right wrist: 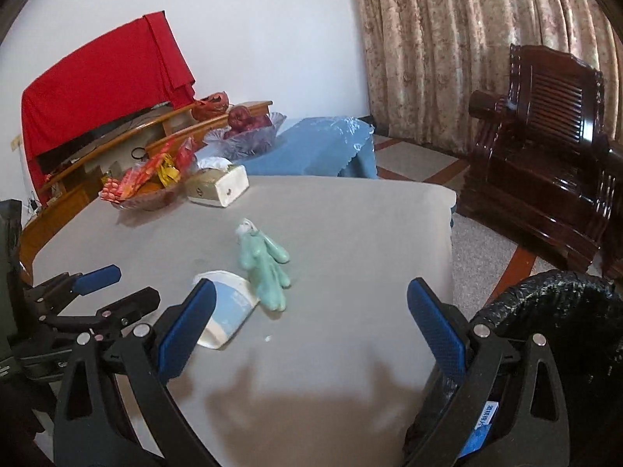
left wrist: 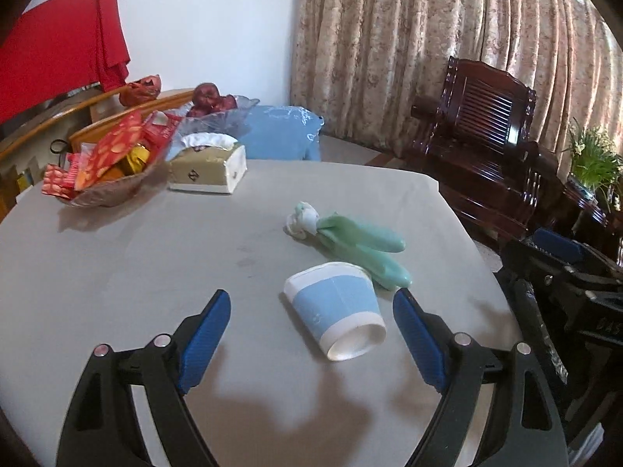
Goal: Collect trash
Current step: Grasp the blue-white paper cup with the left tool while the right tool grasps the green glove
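A blue and white paper cup point(left wrist: 335, 307) lies on its side on the grey table point(left wrist: 136, 272), mouth toward me. Behind it lie a green rubber glove point(left wrist: 362, 249) and a crumpled tissue point(left wrist: 303, 220). My left gripper point(left wrist: 311, 299) is open just above the table, its blue pads either side of the cup without touching it. My right gripper point(right wrist: 311, 292) is also open, over bare cloth, with the cup point(right wrist: 229, 311) and glove point(right wrist: 264, 268) by its left finger. The left gripper point(right wrist: 117, 286) shows at that view's left edge.
A black-bagged trash bin point(right wrist: 564, 311) stands off the table's right edge. At the far left sit a snack basket point(left wrist: 105, 171), a tissue box point(left wrist: 210, 171) and a glass fruit bowl point(left wrist: 218, 113). A dark wooden armchair point(left wrist: 486, 148) stands beyond the table.
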`<state>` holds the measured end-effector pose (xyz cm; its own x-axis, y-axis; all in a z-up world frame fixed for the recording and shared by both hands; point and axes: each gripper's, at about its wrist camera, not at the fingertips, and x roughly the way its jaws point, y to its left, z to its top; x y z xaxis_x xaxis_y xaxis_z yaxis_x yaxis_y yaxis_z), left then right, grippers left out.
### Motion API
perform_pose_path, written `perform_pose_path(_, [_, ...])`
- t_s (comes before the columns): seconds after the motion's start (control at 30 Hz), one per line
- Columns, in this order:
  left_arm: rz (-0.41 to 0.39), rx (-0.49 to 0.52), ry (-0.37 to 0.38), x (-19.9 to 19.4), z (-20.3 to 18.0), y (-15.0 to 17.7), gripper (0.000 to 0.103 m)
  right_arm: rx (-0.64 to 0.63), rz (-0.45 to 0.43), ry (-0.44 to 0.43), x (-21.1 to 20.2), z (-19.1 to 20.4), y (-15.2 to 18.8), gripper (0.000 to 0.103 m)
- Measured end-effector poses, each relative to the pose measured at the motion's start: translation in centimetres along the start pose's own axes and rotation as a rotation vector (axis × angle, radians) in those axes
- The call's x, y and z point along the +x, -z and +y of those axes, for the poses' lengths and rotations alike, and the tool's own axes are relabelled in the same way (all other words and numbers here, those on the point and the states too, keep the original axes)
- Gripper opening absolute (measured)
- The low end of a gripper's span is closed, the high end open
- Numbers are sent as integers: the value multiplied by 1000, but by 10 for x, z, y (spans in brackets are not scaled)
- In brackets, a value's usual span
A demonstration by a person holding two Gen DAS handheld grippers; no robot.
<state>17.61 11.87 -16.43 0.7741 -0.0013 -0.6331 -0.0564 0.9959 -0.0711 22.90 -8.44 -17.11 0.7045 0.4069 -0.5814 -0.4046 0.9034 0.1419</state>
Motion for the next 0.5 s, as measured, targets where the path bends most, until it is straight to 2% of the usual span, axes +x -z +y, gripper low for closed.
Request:
perform_pose_path(0.17, [53, 7, 14, 28, -11, 2, 84, 36, 8, 13, 9, -18, 0, 96])
perform_pose_path(0.27, [98, 21, -5, 48, -21, 7, 84, 45, 14, 15, 13, -26, 2, 96])
perform_pose_path(0.4, [132, 6, -33, 67, -25, 12, 84, 44, 23, 9, 17, -28, 3, 96])
perform_pose_path(0.5, [153, -12, -27, 76, -26, 13, 81, 33, 24, 8, 20, -25, 2, 96])
